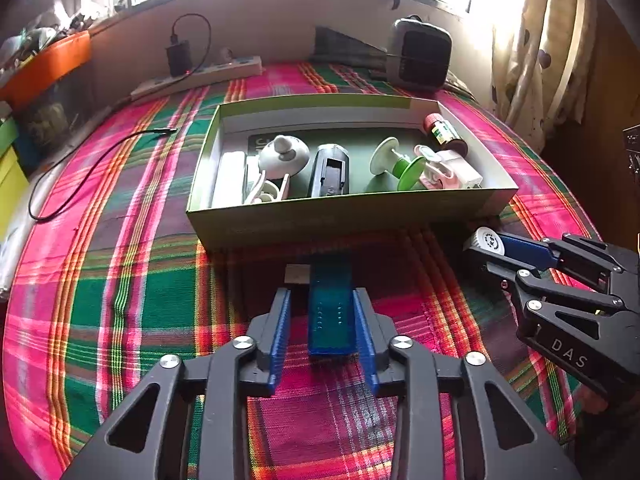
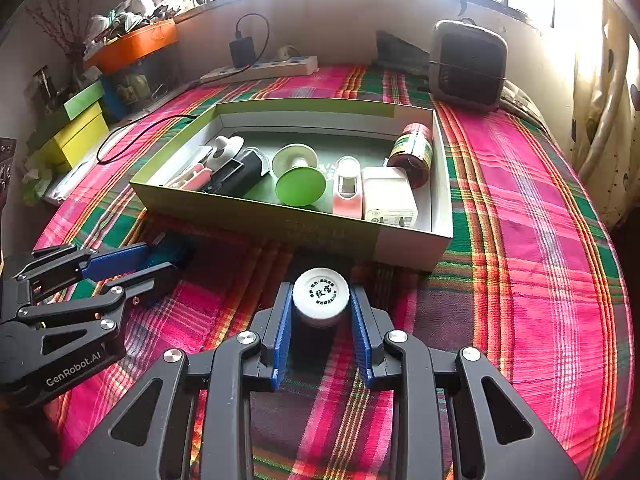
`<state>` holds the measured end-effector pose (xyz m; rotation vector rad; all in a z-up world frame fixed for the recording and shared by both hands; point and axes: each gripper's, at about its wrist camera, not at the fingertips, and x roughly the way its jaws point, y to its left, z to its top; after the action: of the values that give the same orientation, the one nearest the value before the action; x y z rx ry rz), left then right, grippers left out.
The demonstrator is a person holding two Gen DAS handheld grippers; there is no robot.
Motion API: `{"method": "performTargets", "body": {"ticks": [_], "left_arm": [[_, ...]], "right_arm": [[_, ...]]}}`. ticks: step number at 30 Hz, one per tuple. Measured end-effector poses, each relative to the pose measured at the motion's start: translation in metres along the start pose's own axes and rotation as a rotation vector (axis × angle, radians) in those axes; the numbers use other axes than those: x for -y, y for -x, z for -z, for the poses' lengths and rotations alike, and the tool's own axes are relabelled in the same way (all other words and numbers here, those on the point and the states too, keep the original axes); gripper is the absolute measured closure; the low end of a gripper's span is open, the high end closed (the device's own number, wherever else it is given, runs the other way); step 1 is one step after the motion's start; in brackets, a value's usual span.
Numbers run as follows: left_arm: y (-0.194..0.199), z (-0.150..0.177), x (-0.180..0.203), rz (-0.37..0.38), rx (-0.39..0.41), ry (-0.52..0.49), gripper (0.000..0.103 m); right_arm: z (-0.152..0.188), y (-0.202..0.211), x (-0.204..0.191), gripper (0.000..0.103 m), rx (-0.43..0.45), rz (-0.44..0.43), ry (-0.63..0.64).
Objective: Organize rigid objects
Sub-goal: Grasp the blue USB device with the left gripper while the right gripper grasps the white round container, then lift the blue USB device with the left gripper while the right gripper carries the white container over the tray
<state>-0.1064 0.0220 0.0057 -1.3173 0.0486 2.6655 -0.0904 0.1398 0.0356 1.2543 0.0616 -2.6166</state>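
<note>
The left gripper (image 1: 322, 312) clenched a blue rectangular block (image 1: 330, 312). The right gripper (image 2: 320, 312) grasped a white-capped dark bottle (image 2: 320, 300) before the green box (image 2: 256, 210).

A plaid cloth (image 2: 520, 184) in pink, green and orange covers the surface. Along the far wall lies a white power strip (image 2: 264, 69) with a black adapter (image 2: 242, 51) plugged in. A black cable (image 1: 80, 172) loops across the cloth on the left. A dark, boxy fan-like appliance (image 2: 468, 66) stands at the back right. An orange tray (image 2: 136, 46) of clutter sits far left, above green and yellow boxes (image 2: 78, 128). Patterned curtains (image 1: 540, 40) hang on the right.
</note>
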Motion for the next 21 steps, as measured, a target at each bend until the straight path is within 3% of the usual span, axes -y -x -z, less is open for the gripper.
{"method": "performTargets", "body": {"ticks": [3, 21], "left_arm": [[0.0004, 0.0007, -0.0002, -0.002, 0.002, 0.003, 0.082], [0.0014, 0.002, -0.0003, 0.006, 0.003, 0.006, 0.082]], "right_arm": [[-0.0002, -0.0009, -0.001, 0.074, -0.004, -0.001, 0.004], [0.0002, -0.001, -0.0011, 0.074, -0.005, 0.001, 0.006]]}}
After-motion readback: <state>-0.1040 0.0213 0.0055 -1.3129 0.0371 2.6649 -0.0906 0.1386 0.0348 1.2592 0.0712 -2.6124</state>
